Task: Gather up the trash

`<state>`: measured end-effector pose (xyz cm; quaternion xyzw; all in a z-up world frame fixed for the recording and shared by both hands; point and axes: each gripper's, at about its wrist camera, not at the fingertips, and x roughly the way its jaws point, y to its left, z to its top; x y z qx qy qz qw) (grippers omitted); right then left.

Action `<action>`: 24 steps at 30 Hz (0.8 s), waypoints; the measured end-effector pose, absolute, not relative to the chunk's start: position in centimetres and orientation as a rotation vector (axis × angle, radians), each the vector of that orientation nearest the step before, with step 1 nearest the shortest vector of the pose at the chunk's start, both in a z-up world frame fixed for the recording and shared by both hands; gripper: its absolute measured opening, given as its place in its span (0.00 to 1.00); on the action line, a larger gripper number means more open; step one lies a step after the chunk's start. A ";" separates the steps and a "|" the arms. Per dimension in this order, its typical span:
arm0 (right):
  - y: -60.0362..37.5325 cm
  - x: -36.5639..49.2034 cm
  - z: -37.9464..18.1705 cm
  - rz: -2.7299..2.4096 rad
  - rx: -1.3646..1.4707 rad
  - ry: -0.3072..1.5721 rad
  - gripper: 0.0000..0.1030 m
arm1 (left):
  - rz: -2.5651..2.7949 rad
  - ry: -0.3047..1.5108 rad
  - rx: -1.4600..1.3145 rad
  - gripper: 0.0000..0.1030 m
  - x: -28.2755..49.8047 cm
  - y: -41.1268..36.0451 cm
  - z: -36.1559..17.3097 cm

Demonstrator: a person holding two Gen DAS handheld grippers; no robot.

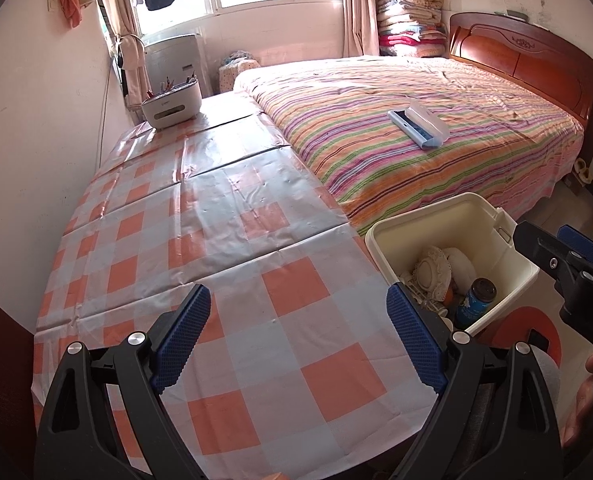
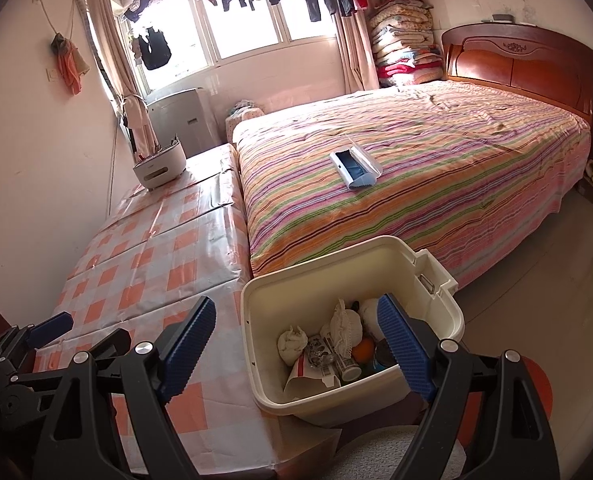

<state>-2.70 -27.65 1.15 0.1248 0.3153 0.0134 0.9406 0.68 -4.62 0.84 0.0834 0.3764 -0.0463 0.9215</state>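
Note:
A cream plastic bin (image 2: 256, 364) (image 1: 508, 276) stands on the floor at the corner of the checked table (image 1: 224, 280) (image 2: 144, 264). It holds crumpled white paper (image 2: 292, 344), a lace doily (image 1: 432, 268), printed wrappers (image 2: 316, 356), an orange piece (image 2: 362, 348) and a blue bottle (image 1: 474, 300). My left gripper (image 1: 298, 320) is open over the table's near end, with nothing between its blue pads. My right gripper (image 2: 296, 332) is open above the bin's near-left rim and holds nothing. It also shows at the right edge of the left wrist view, as the right gripper (image 1: 568, 264).
A striped bed (image 1: 436, 128) with a blue-and-white case (image 1: 418, 122) on it runs along the table's right side. At the table's far end sits a white box with pens (image 1: 172, 106). Beyond are the window, hanging laundry and stacked quilts (image 2: 402, 40). A hand (image 1: 588, 392) is at right.

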 end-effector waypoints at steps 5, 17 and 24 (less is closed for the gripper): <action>-28.2 -2.7 0.9 0.011 0.260 0.647 0.78 | -0.150 0.787 0.166 0.86 1.0 -5.7 0.6; -29.1 -2.8 0.0 -0.003 0.272 0.665 0.78 | -0.190 0.811 0.181 0.86 1.0 -7.2 -0.4; -29.2 -3.0 -0.1 -0.006 0.274 0.665 0.78 | -0.196 0.832 0.164 0.86 1.0 -7.0 -0.7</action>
